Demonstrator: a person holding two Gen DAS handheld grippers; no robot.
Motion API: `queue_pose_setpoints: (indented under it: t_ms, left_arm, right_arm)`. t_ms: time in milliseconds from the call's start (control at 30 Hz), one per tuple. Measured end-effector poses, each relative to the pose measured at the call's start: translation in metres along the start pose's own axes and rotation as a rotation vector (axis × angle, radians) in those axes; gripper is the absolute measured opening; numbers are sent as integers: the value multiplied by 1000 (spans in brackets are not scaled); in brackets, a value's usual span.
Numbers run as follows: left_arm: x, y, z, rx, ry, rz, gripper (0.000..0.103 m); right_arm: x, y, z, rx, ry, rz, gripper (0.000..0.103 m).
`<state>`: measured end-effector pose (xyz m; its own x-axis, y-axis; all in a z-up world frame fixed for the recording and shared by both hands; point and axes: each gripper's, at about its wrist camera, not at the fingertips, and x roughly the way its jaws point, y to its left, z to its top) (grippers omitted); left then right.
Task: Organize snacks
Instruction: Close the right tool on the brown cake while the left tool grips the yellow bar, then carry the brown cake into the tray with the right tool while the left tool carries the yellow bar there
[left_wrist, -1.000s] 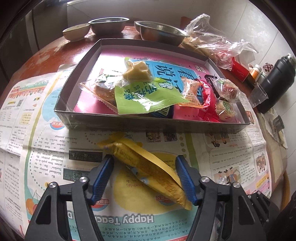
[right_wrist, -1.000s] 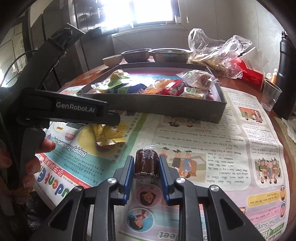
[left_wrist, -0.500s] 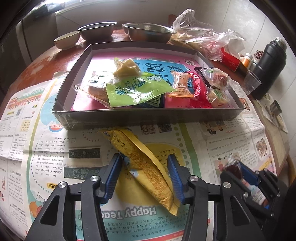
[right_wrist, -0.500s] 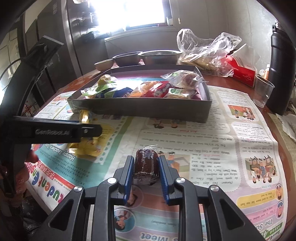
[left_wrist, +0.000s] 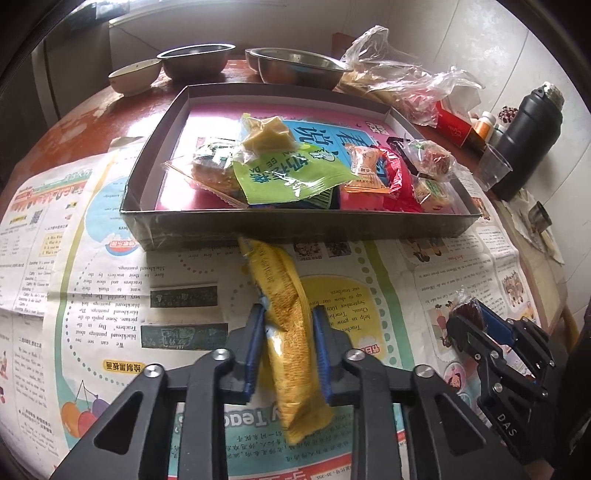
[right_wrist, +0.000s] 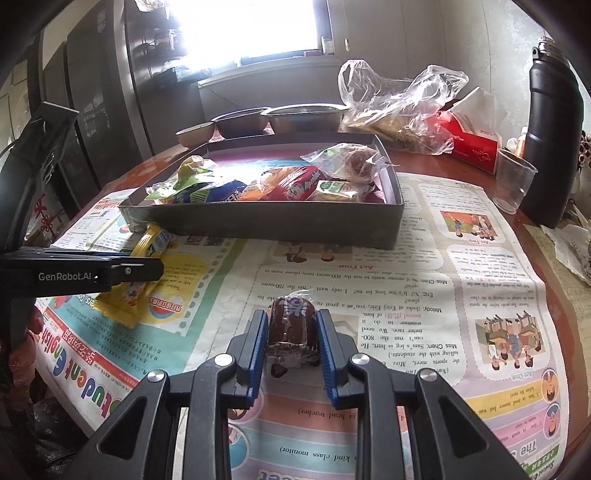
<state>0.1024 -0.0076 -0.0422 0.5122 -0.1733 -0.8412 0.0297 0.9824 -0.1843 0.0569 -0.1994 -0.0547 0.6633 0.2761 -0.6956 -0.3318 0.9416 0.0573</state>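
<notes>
My left gripper is clenched on the long yellow snack packet, which lies on the newspaper with its far end touching the near wall of the snack tray. My right gripper grips a dark wrapped cake nearer me, well short of the tray.

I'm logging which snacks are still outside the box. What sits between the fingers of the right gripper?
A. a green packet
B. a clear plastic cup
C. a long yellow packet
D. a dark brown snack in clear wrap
D: the right gripper is shut on the dark brown wrapped snack over the newspaper; the long yellow packet is in the left gripper.
</notes>
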Motion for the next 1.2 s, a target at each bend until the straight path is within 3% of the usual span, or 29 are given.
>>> queue_pose_setpoints:
  t_ms: [300,1200]
  left_arm:
    - [-6,-5,-6,18,6,-55,16]
    - [-43,-3,-2,19,-71,-73,15]
  right_arm:
    - [0,1,2,10,3,-1,27]
    - [-15,5,13,23,-45,5,27]
